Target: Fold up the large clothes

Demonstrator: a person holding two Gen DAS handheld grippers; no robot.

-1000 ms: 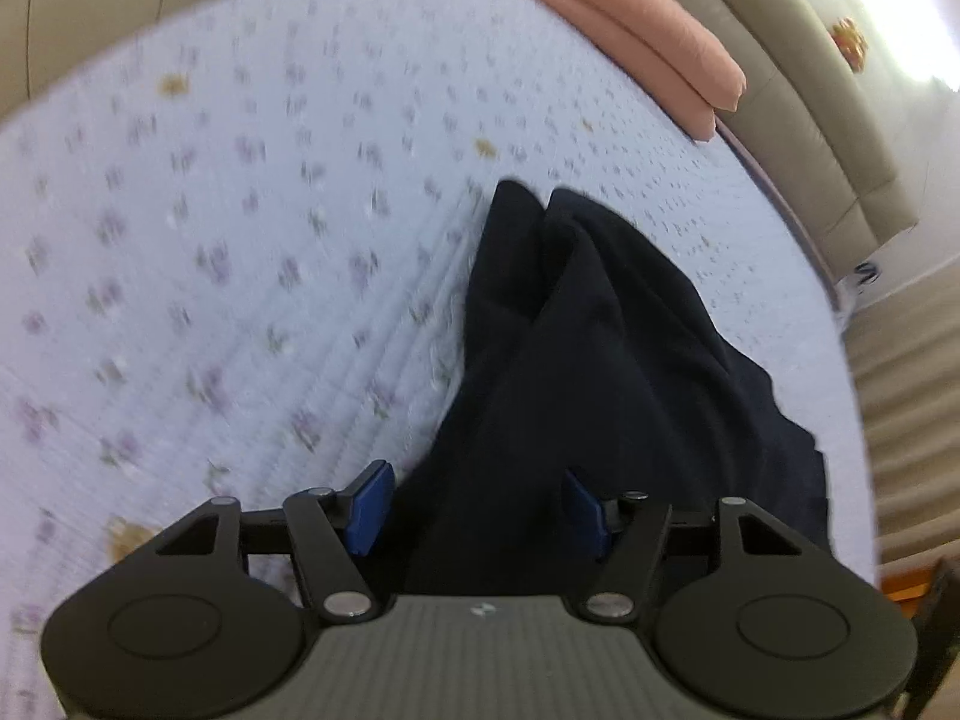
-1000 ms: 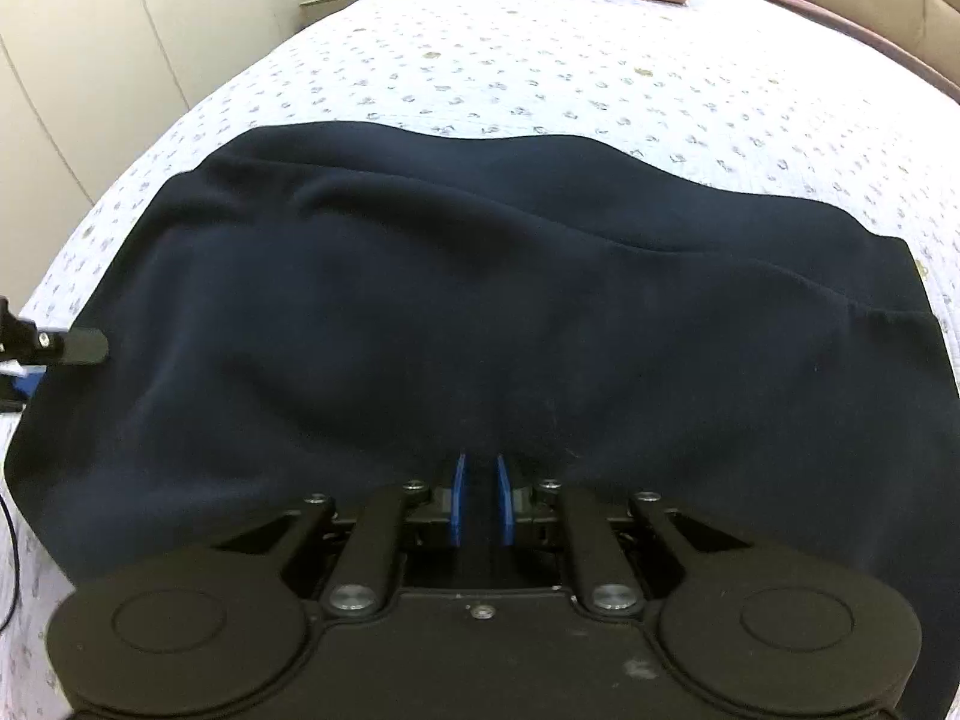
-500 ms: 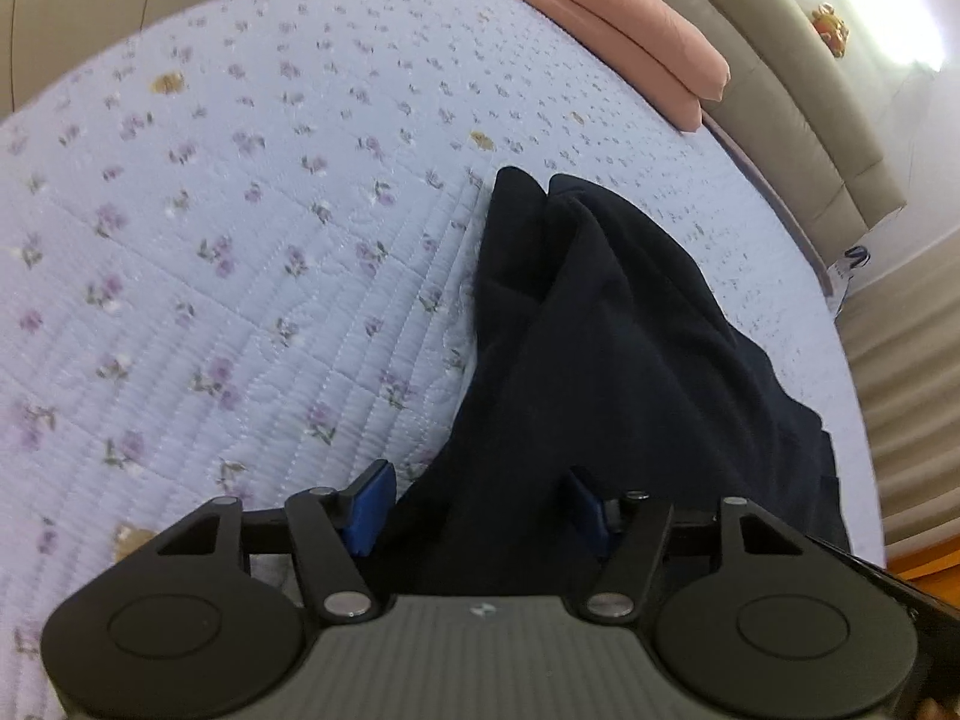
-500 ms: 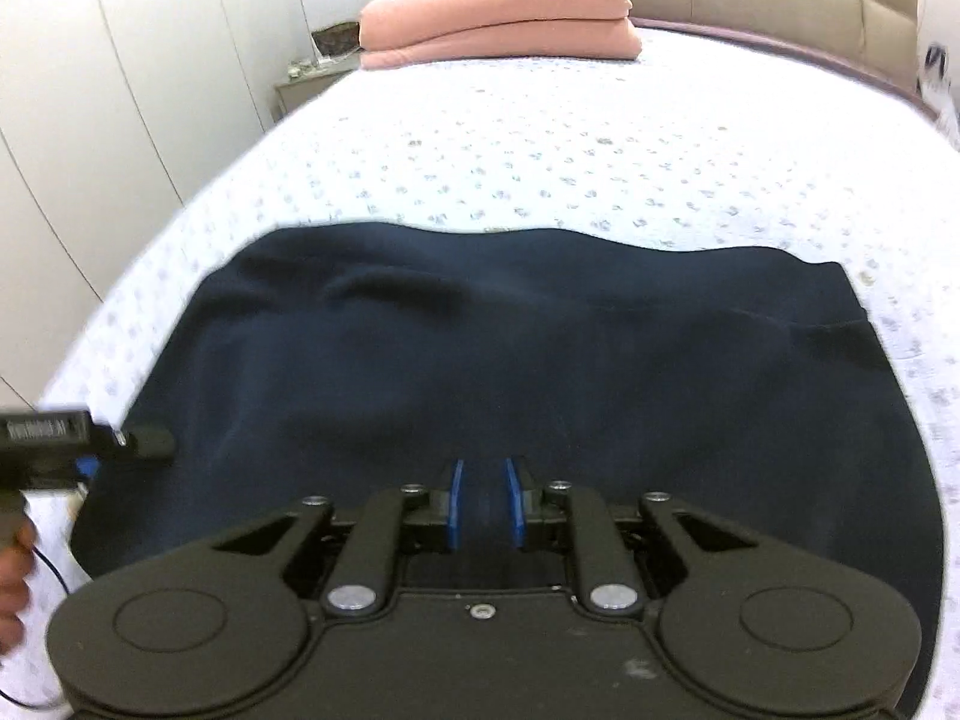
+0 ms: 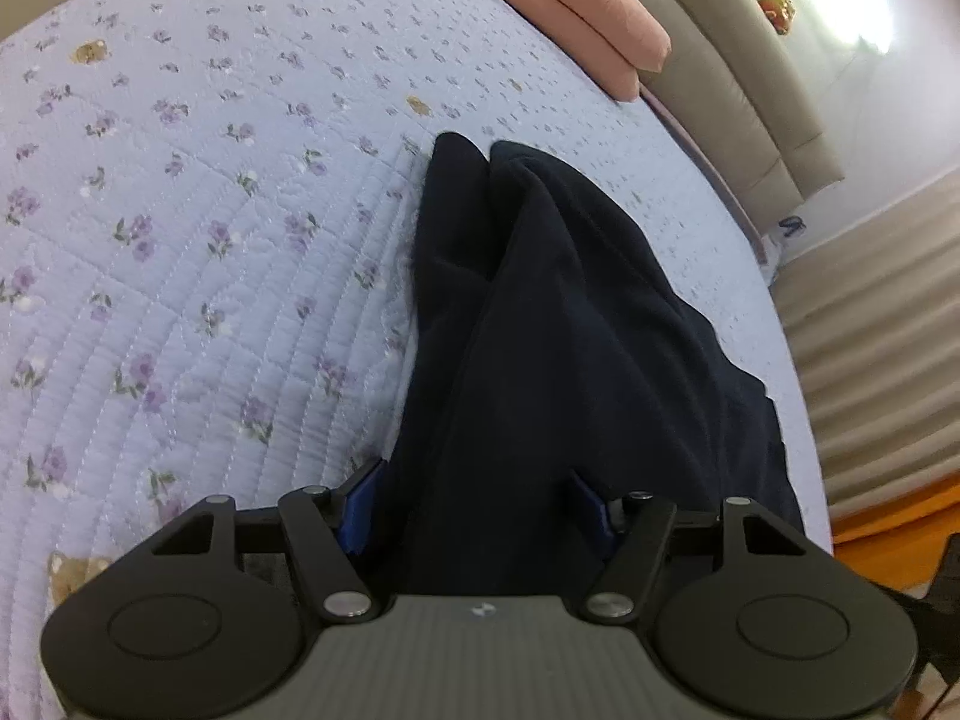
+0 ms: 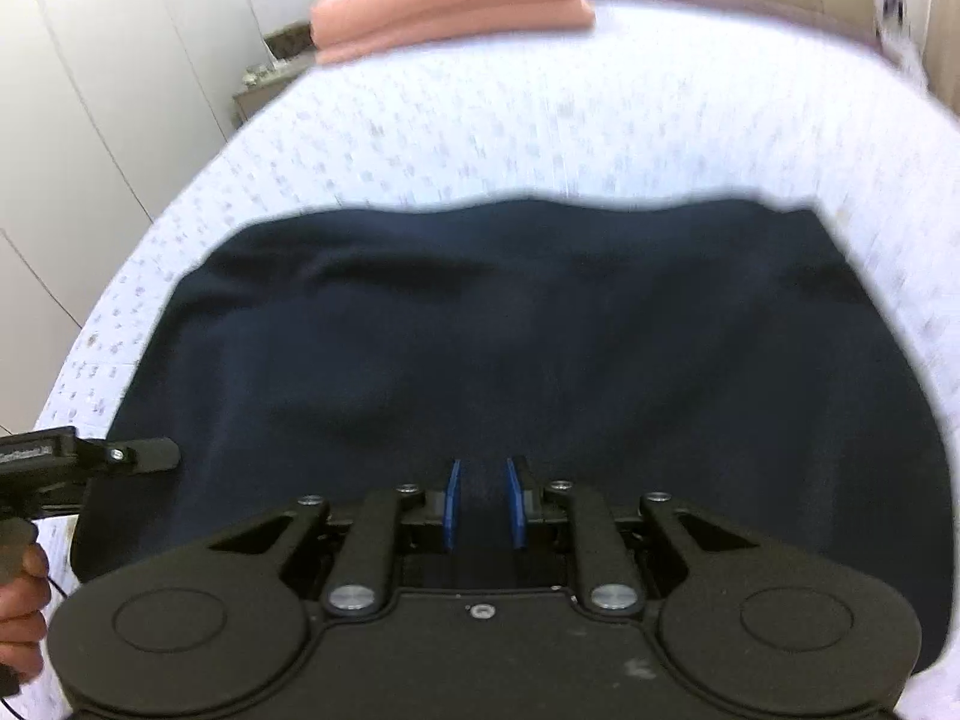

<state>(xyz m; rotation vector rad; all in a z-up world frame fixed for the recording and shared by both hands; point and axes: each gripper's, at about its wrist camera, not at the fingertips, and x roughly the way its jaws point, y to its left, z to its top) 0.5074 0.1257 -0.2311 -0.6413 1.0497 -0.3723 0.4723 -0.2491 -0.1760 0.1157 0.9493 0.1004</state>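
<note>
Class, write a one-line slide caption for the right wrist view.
Right gripper pinches the near edge of a dark navy garment spread on the floral bedspread.

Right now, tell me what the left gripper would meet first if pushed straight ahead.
The left gripper would run straight into the dark navy garment, whose cloth already lies between its open jaws. Beyond that lies the floral quilt; depth is uncertain.

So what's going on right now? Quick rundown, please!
Left gripper open, straddling the garment edge. Right gripper pinching garment fabric. Garment on the bed. Nothing in the way.
</note>
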